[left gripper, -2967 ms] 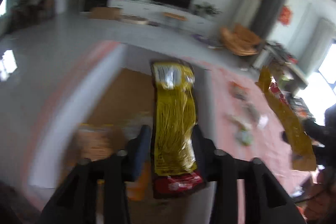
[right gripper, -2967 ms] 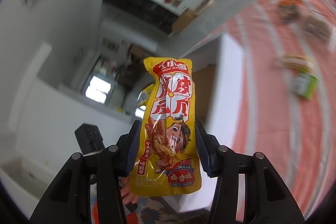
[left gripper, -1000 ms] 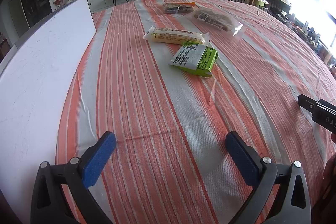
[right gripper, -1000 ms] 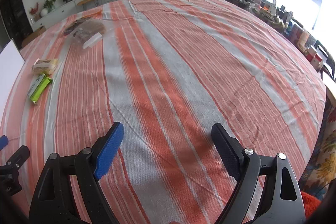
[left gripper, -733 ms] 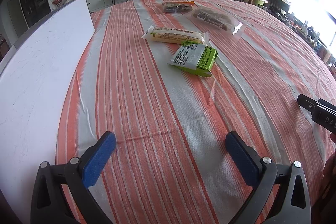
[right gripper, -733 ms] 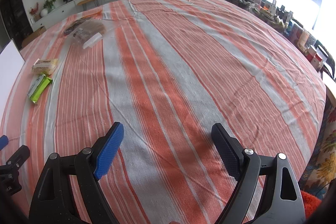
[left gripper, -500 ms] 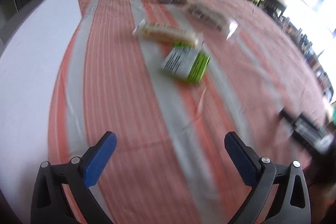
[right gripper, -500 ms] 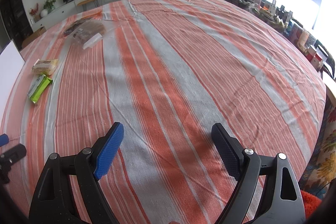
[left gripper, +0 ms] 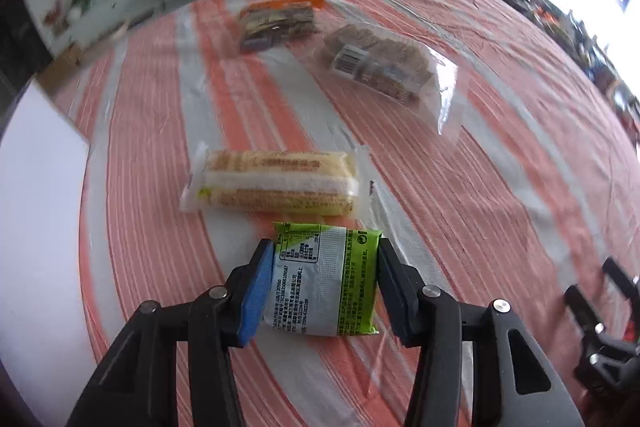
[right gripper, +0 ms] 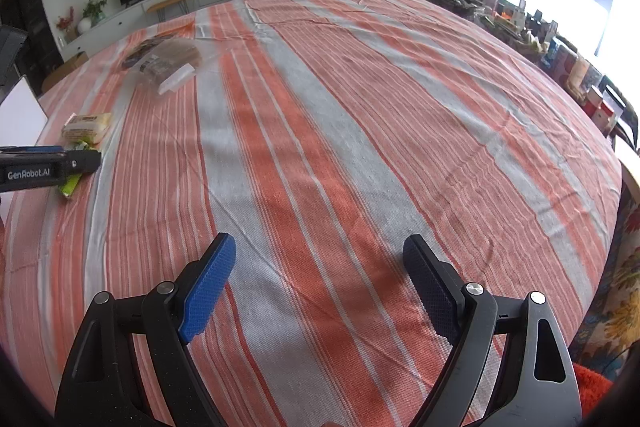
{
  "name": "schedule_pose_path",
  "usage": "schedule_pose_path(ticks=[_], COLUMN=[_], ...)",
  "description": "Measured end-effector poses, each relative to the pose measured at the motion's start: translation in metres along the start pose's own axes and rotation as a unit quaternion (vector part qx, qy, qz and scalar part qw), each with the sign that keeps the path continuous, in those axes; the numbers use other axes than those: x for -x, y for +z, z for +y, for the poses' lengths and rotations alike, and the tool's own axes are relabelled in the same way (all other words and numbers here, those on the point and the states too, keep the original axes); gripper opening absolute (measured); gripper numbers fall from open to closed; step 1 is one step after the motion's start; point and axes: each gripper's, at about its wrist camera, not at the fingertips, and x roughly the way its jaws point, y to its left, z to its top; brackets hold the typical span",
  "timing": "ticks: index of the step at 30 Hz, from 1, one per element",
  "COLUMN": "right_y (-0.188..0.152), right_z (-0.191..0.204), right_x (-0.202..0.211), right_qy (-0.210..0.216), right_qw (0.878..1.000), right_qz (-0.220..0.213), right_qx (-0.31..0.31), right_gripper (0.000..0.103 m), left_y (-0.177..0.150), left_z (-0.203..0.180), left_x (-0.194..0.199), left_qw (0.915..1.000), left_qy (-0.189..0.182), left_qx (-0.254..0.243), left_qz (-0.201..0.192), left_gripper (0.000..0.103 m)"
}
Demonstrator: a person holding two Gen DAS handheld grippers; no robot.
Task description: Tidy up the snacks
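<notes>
Since the left claw has just been closing and now pinches the green packet flat on the tabletop, right claw spread idle, we judge the slick wrapper may slip on lifting.

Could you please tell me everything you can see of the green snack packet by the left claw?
The green snack packet is a small, flat, sealed pouch of glossy film, lime green along its top and right side, with a pale grey panel of fine print facing up. It lies flat on the striped tablecloth, just in front of the yellow wafer pack. The left claw has just been closing on it; the blue pads press its two long sides. In the right wrist view only its green edge shows.
</notes>
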Motion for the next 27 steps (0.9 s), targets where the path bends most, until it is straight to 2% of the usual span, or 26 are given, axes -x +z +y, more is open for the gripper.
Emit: schedule_pose_path(ticks=[2, 4, 6, 9, 10, 11, 13, 18, 19, 23, 27], right_y=[0.000, 0.001, 0.001, 0.001, 0.001, 0.001, 0.001, 0.001, 0.001, 0.001, 0.001], right_z=[0.000, 0.000, 0.000, 0.000, 0.000, 0.000, 0.000, 0.000, 0.000, 0.000, 0.000], right_x=[0.000, -0.001, 0.000, -0.001, -0.001, -0.001, -0.001, -0.001, -0.001, -0.001, -0.001], right_qy=[0.001, 0.001, 0.001, 0.001, 0.001, 0.001, 0.001, 0.002, 0.001, 0.001, 0.001], right_qw=[1.000, 1.000, 1.000, 1.000, 1.000, 1.000, 1.000, 1.000, 1.000, 1.000, 1.000], right_qz=[0.000, 0.000, 0.000, 0.000, 0.000, 0.000, 0.000, 0.000, 0.000, 0.000, 0.000], right_qx=[0.000, 0.000, 0.000, 0.000, 0.000, 0.000, 0.000, -0.001, -0.001, -0.001, -0.001], right_gripper=[0.089, 0.089, 0.089, 0.089, 0.089, 0.089, 0.089, 0.089, 0.089, 0.089, 0.089], left_y=[-0.012, -0.034, -0.056, -0.080, -0.084, -0.086, -0.086, -0.089, -0.090, -0.090, -0.091], left_z=[0.007, 0.016, 0.022, 0.031, 0.034, 0.034, 0.034, 0.019, 0.016, 0.021, 0.020], left_x=[0.007, 0.018, 0.028, 0.038, 0.039, 0.040, 0.036, 0.030, 0.029, 0.025, 0.026], left_qw=[0.9994, 0.9969, 0.9948, 0.9922, 0.9920, 0.9921, 0.9937, 0.9966, 0.9964, 0.9959, 0.9954], left_qy=[0.017, 0.018, 0.021, 0.004, -0.010, -0.022, -0.019, 0.027, 0.034, 0.034, 0.037], left_qx=[0.031, 0.076, 0.099, 0.120, 0.119, 0.113, 0.098, 0.037, 0.026, 0.039, 0.042], left_qz=[-0.004, -0.006, -0.012, -0.032, -0.042, -0.050, -0.051, -0.069, -0.073, -0.074, -0.078], left_gripper=[0.050, 0.050, 0.050, 0.052, 0.059, 0.073, 0.088, 0.090, 0.094, 0.103, 0.103])
